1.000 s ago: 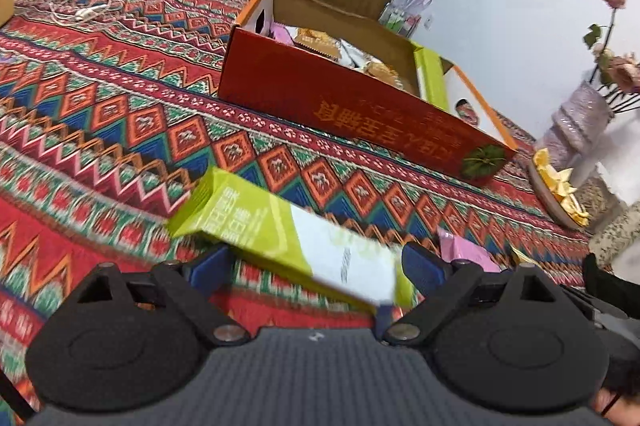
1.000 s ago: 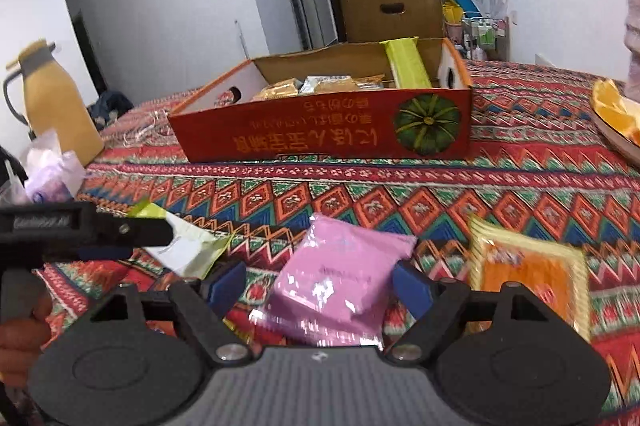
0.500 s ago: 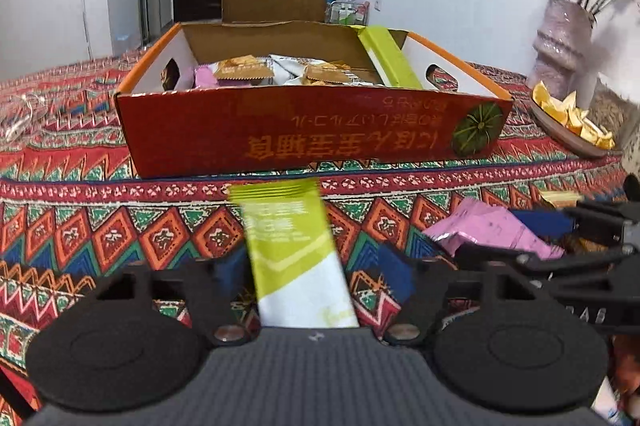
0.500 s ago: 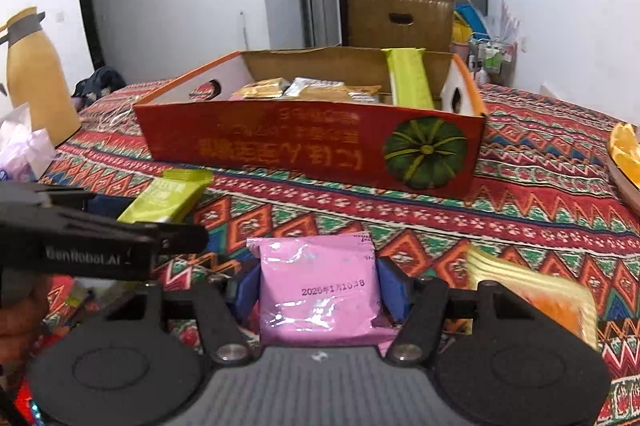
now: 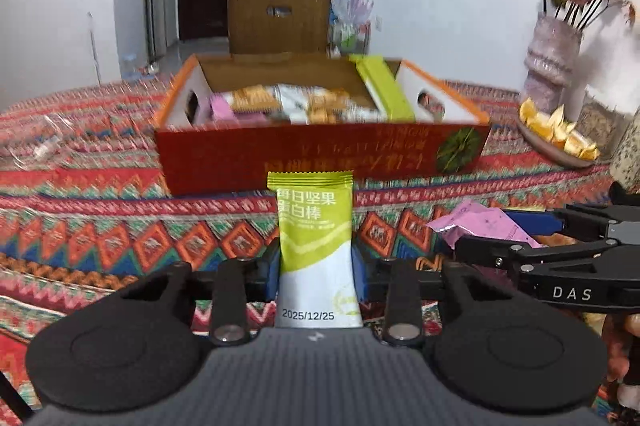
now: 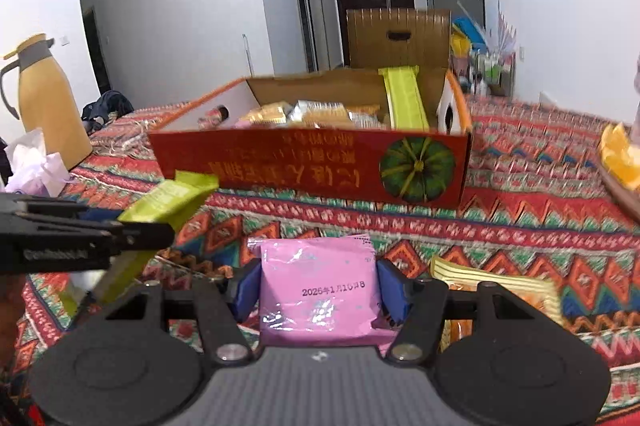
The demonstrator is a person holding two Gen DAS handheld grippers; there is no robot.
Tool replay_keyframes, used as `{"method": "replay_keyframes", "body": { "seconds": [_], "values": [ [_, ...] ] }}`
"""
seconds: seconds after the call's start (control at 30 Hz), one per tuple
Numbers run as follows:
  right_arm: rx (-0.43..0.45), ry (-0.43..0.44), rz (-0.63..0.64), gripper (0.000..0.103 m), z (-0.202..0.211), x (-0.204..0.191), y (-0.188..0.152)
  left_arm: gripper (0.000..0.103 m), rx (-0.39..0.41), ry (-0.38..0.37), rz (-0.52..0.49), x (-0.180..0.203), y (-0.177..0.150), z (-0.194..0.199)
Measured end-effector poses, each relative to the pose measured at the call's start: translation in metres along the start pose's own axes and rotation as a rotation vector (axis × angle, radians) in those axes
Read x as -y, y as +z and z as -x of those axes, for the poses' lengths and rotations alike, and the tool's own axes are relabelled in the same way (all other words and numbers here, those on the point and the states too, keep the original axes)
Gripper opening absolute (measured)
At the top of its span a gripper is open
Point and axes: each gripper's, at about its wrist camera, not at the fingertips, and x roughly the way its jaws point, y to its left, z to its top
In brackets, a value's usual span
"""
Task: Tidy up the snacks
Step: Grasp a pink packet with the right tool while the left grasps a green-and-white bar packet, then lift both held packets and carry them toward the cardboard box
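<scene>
A green and white snack bar [image 5: 314,238] stands lengthwise between the blue pads of my left gripper [image 5: 316,274]. Its jaws are closing and the pads press the bar's sides. In the right wrist view the bar [image 6: 172,198] hangs above the tablecloth. My right gripper [image 6: 318,292] is shut on a pink snack packet [image 6: 316,266], which also shows in the left wrist view [image 5: 480,222]. Straight ahead sits the open red cardboard box [image 5: 320,162] with several snack packets and a green bar inside.
An orange packet [image 6: 500,286] lies on the patterned cloth right of the right gripper. A plate of yellow pieces [image 5: 556,142] and a vase [image 5: 552,58] stand at the right. A yellow thermos [image 6: 48,106] and tissue [image 6: 36,166] stand at the left.
The left gripper rolled level, closed on the green bar and lifted it to face the box. The right gripper closed on the pink packet and holds still.
</scene>
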Motion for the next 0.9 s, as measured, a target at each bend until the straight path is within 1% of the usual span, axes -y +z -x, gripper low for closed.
{"method": "replay_keyframes", "body": {
  "seconds": [0.13,0.23,0.43,0.7,0.9],
  "values": [
    [0.068,0.002,0.007,0.061,0.037,-0.011,0.002,0.035,0.066,0.016,0.006,0.001,-0.001,0.042],
    [0.101,0.002,0.017,0.061,0.064,-0.018,-0.001,0.035,0.101,0.016,0.03,0.002,-0.008,0.071],
    [0.112,0.005,0.029,0.061,0.112,-0.031,-0.017,0.035,0.115,-0.008,0.055,0.009,-0.03,0.115],
    [0.123,-0.013,0.031,0.061,0.153,-0.049,-0.04,0.035,0.137,-0.038,0.041,0.017,-0.053,0.153],
    [0.13,-0.013,0.025,0.061,0.167,-0.057,-0.05,0.035,0.153,-0.043,0.037,0.018,-0.058,0.165]
  ]
}}
